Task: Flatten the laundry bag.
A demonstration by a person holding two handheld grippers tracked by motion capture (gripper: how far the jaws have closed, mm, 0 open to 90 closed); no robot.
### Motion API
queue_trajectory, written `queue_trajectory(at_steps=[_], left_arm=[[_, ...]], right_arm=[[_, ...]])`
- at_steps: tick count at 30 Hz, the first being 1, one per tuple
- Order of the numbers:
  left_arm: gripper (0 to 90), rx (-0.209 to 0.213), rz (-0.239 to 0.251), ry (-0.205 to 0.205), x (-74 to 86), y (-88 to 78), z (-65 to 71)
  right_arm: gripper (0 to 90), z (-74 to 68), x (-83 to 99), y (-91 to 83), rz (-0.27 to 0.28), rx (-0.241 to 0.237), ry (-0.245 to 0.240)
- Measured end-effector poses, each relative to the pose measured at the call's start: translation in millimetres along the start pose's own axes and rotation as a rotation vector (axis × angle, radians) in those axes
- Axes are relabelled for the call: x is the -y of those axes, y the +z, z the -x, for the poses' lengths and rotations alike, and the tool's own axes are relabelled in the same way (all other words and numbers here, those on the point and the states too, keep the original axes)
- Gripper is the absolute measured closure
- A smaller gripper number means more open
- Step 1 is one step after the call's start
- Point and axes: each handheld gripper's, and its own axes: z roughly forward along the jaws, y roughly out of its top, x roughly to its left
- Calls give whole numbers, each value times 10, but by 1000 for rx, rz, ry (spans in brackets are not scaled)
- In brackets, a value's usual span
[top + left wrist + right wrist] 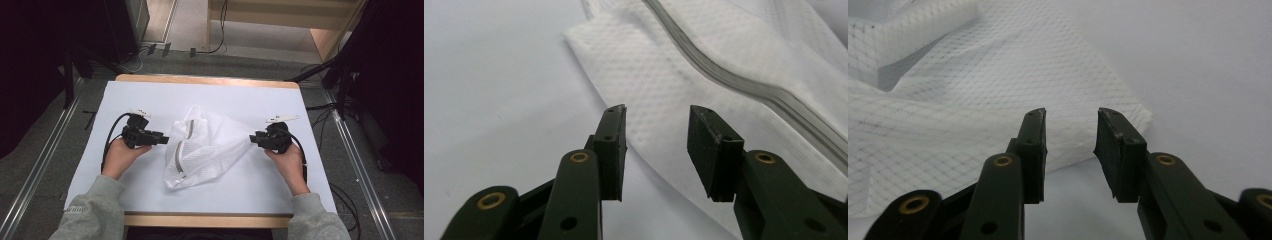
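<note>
The left gripper sits at the left of the table, held in the left hand, its jaws parted and pointing right at the mesh bag. In the left gripper view the two black pads stand apart with nothing pinched between them; the bag's near left edge lies flat on the white sheet under and past the gap, and neither pad presses it. The grip is released. One bag lies in the middle of the table, white, crumpled, with its broad end near and left and a corner reaching right. One grey zip runs along its left side; in the left gripper view the zip shows as a curved grey band across the cloth. The right gripper sits at the right of the bag, held in the right hand, jaws pointing left. In the right gripper view its pads also stand apart, empty, with the bag's right corner lying on the sheet just past the tips, untouched by them. This grip is released too. There are two grippers, two hands, one bag and one zip. I can read no brand, label or writing on the bag or the grippers.
</note>
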Motion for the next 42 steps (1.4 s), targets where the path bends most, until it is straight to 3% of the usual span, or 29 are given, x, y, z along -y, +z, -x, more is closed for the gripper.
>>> queue_trajectory(at_steps=[6, 11, 16, 19, 21, 25, 28, 29, 33, 34, 36, 42], left_arm=[[582, -10, 0, 23, -175, 211, -114], [566, -26, -8, 3, -231, 380, -227], [552, -33, -25, 11, -254, 491, -228], [583, -24, -24, 38, -257, 552, -194], [630, -48, -19, 72, -256, 596, -131], [771, -103, -9, 102, -238, 610, -100], [848, -103, 1, 89, -221, 608, -121], [900, -85, 6, 70, -218, 613, -130], [900, -69, -10, 60, -230, 608, -126], [900, -42, -29, 27, -235, 584, -144], [900, -31, -33, 15, -232, 564, -147], [900, -23, -9, 9, -163, 321, -109]], right_arm=[[640, -44, 68, 22, -24, -1, -6], [630, -17, 137, -16, -25, 2, 3], [616, -3, 189, -38, -24, 14, 23], [603, 24, 233, -32, -33, 24, 36], [597, 37, 247, -28, -32, 24, 44], [587, 73, 260, -4, -26, 28, 61], [579, 95, 253, 12, -17, 28, 71], [578, 115, 239, 30, -2, 30, 75], [584, 137, 189, 33, 9, 42, 69], [591, 134, 171, 25, 14, 46, 70], [598, 135, 150, 16, 22, 48, 66], [607, 165, 24, 69, 37, 60, 55]])
